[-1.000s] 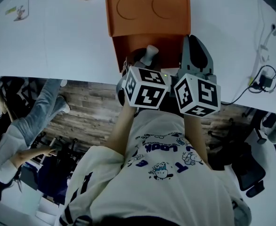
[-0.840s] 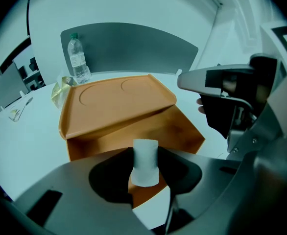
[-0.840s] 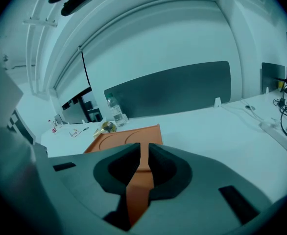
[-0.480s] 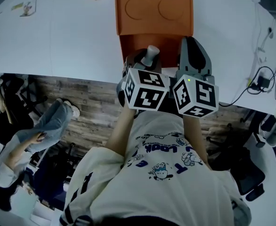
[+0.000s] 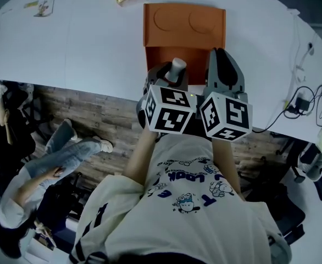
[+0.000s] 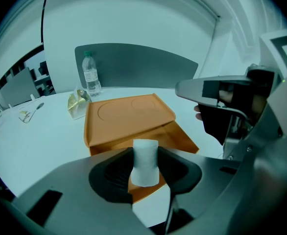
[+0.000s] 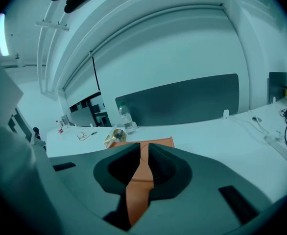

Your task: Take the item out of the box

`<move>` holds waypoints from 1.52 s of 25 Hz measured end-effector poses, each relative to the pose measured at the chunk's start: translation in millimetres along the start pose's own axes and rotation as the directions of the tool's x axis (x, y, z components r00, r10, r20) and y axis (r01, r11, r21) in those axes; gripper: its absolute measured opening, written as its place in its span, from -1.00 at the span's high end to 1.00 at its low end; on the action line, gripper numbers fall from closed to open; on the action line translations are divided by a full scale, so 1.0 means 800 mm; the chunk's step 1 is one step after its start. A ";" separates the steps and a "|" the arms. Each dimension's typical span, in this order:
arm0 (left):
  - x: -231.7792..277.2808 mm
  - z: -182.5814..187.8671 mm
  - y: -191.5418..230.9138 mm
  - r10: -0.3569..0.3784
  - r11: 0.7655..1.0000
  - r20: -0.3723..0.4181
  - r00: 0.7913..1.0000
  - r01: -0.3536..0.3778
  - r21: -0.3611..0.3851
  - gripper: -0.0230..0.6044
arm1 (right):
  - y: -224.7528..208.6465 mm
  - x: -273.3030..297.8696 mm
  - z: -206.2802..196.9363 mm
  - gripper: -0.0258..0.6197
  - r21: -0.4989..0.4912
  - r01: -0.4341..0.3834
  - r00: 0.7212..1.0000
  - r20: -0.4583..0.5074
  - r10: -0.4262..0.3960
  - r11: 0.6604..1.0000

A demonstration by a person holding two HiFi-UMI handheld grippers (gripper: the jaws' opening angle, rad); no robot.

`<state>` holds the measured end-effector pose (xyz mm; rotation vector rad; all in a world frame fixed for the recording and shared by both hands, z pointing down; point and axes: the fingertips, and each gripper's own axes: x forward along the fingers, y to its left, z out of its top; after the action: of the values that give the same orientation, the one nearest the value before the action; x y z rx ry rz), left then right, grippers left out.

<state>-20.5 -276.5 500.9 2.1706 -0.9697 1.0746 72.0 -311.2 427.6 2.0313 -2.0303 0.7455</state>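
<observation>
**Orange box at the near edge, item in the left fingers**

Head view: the box (image 5: 184,37) sits at the near edge of the worktop (image 5: 95,43), its lid laid flat toward the far edge. The left gripper (image 5: 172,75) holds the white item (image 5: 177,67) over the box's near end. The right gripper (image 5: 220,54) is at the box's right side.

Left gripper view: the fingers (image 6: 179,166) clamp the item upright. The box lies beyond, with a bottle (image 6: 91,75) near the far edge.

Right gripper view: the fingers stand narrow, almost together, and orange shows through the slit between them.
</observation>
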 end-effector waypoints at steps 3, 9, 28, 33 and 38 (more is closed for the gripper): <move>-0.008 0.008 -0.002 0.009 1.000 0.022 1.000 -0.009 -0.006 0.40 | 0.004 -0.004 0.007 0.71 -0.007 -0.015 1.000 0.006 0.016 1.000; -0.022 0.019 -0.007 0.021 1.000 0.056 0.998 -0.020 -0.020 0.40 | 0.013 -0.014 0.018 0.71 -0.025 -0.046 0.999 0.015 0.046 0.999; -0.069 0.054 -0.022 0.062 0.996 0.198 0.978 -0.049 -0.071 0.40 | 0.021 -0.051 0.057 0.72 -0.050 -0.104 0.991 0.080 0.108 0.993; -0.082 0.065 -0.028 0.078 0.995 0.244 0.967 -0.061 -0.075 0.40 | 0.023 -0.060 0.066 0.72 -0.069 -0.119 0.988 0.091 0.125 0.990; -0.101 0.076 -0.029 0.103 0.993 0.289 0.952 -0.081 -0.088 0.39 | 0.026 -0.069 0.075 0.72 -0.082 -0.137 0.984 0.108 0.145 0.987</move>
<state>-9.5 -275.3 397.6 2.2824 -1.2332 0.7534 68.0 -290.9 346.1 1.9465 -2.2487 0.5798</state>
